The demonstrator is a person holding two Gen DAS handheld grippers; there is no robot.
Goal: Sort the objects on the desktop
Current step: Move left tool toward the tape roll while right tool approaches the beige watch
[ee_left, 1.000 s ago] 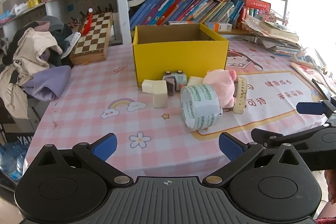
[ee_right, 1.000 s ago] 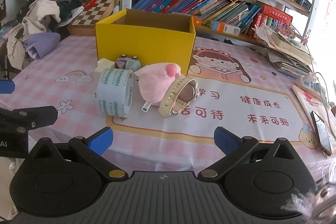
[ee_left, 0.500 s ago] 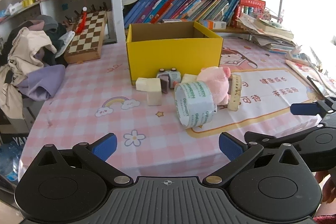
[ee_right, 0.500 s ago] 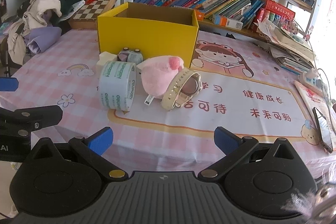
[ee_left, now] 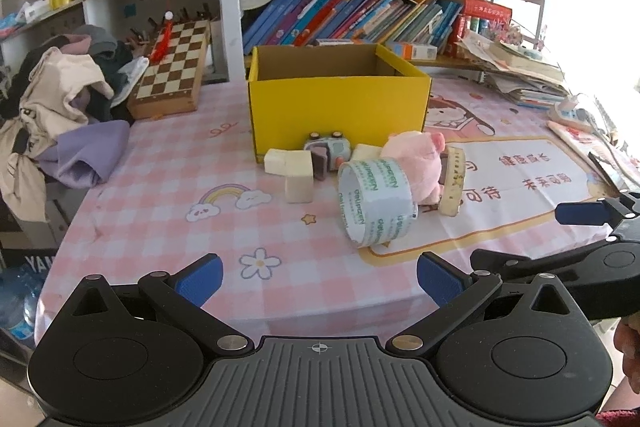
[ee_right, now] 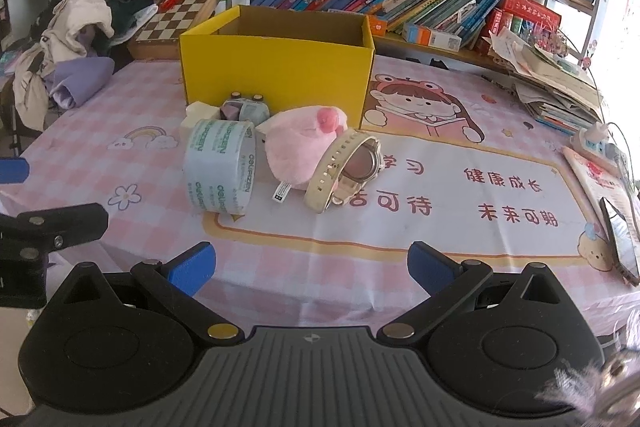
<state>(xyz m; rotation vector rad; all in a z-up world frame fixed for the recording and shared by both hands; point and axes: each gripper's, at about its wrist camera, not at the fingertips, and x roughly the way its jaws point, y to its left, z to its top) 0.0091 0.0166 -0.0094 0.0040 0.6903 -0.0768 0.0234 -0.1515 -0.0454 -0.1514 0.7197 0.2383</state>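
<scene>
Cluster of small things before the box point(ee_left: 338, 109) on the table point(ee_left: 168, 211).
Nearest the box, blocks point(ee_left: 294, 171) at left, toy car point(ee_left: 330, 149) behind them; tape roll point(ee_left: 376, 203) in front, plush pig point(ee_left: 416, 167) just right of it, touching; watch point(ee_right: 344, 169) leaning against the pig's right side; chessboard point(ee_left: 174, 67) and clothes pile point(ee_left: 60, 107) far left, books point(ee_left: 348, 13) behind.
</scene>
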